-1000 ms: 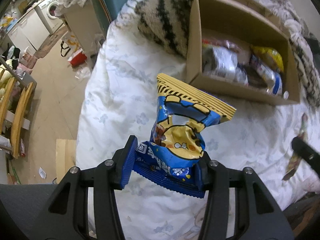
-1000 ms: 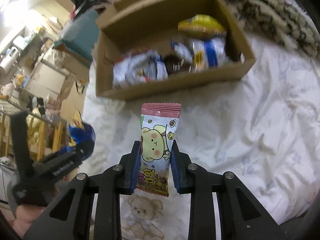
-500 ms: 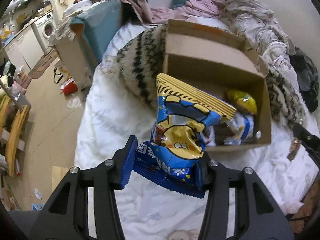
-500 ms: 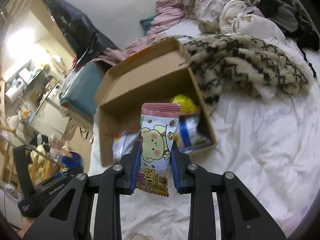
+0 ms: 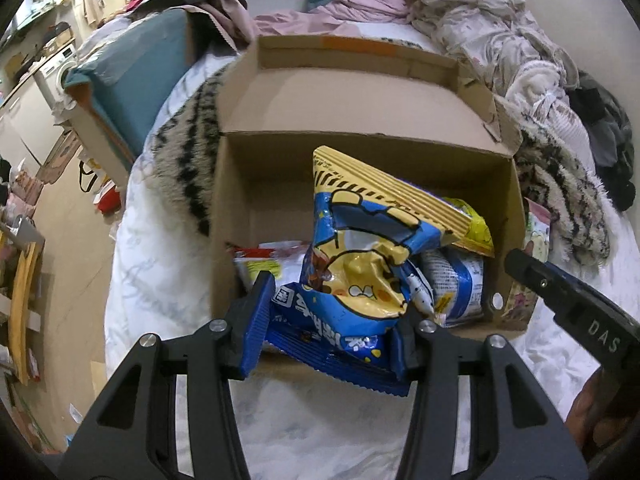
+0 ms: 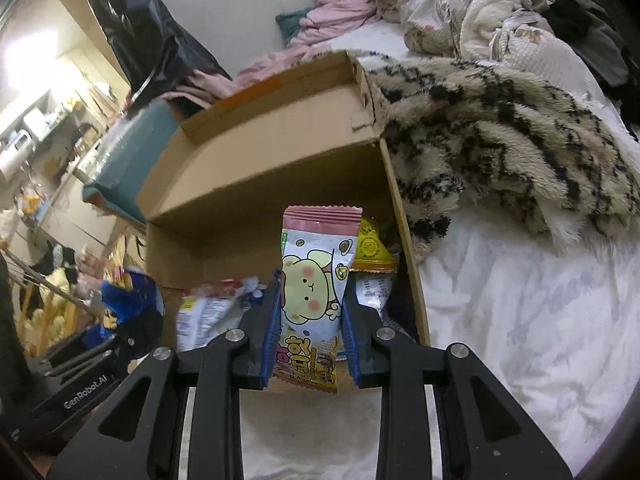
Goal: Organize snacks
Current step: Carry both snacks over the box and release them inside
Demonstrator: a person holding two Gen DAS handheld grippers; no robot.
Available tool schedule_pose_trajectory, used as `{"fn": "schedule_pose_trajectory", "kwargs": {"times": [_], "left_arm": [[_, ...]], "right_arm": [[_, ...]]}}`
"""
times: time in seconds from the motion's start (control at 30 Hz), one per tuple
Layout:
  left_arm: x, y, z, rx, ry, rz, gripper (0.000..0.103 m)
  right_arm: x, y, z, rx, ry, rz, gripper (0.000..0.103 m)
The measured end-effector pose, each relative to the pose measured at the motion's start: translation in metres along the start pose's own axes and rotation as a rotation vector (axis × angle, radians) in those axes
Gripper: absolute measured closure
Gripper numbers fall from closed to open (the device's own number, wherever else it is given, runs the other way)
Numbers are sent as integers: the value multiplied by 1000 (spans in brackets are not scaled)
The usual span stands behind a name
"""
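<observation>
A: How many boxes?

B: One cardboard box [image 5: 248,184], lid open.

A: And snack packs?

B: Two held up: one blue-and-yellow bag [image 5: 360,264], one pink bear pack [image 6: 314,280]. Inside the box I can count at least four more: a yellow pack [image 5: 474,228], a blue-white pack [image 5: 456,284], a red-edged pack [image 5: 276,250], and a white pack [image 6: 208,312]. Others may be hidden.

A: Grippers?

B: Two. One striped blanket [image 6: 500,136].

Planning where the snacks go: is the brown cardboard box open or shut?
Open. The brown cardboard box has its lid flap folded back, and snack packets show inside.
</observation>
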State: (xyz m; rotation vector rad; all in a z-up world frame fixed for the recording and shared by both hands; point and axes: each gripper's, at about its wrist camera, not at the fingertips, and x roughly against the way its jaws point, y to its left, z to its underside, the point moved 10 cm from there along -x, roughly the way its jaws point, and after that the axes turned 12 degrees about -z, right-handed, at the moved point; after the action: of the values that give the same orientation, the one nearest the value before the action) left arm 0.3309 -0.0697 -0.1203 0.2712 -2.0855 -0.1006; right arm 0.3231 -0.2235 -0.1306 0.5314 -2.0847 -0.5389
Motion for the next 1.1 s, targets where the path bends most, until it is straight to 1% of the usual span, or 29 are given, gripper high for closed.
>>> {"fn": "schedule_pose_trajectory", "kwargs": {"times": [0.13, 0.27, 0.37, 0.47, 0.53, 0.6, 0.67, 0.73, 0.8, 0.83, 0.87, 0.93, 1.03, 1.1], "left_arm": [[-18, -13, 1, -26, 11, -24, 56], [-30, -21, 4, -43, 30, -26, 56], [-35, -26, 5, -64, 33, -34, 55], [-35, -25, 3, -64, 18, -42, 53], [-36, -25, 4, -71, 24, -43, 47], [-36, -23, 4, -73, 37, -33, 32], [-35, -20, 4, -57, 49, -28, 27], [-31, -16, 4, -35, 60, -2, 25], [-25, -13, 3, -32, 55, 6, 24], [-22, -11, 2, -33, 47, 2, 24], [-18, -8, 1, -34, 39, -3, 24], [-10, -1, -1, -39, 19, -20, 24], [3, 10, -3, -40, -6, -28, 24], [14, 21, -3, -25, -31, -30, 24]], "right_arm": [[-8, -7, 4, -17, 37, 32, 74], [-11, -5, 6, -1, 52, 36, 74], [-14, -7, 10, -20, 70, 36, 74], [-15, -9, 11, -38, 73, 27, 73], [-14, -11, 9, -45, 67, 32, 71], [-12, -13, 8, -63, 55, 22, 71], [-9, -13, 5, -69, 43, 18, 71], [-6, -13, 2, -68, 29, 20, 71], [-3, -13, -1, -77, 23, 14, 66], [-1, -13, -2, -86, 18, 3, 55], [1, -12, -3, -89, 12, 1, 42], [8, -9, -6, -80, -13, 7, 33], [16, 3, -6, -47, -19, -12, 33], [26, 10, -6, -28, -37, -5, 29]]}}
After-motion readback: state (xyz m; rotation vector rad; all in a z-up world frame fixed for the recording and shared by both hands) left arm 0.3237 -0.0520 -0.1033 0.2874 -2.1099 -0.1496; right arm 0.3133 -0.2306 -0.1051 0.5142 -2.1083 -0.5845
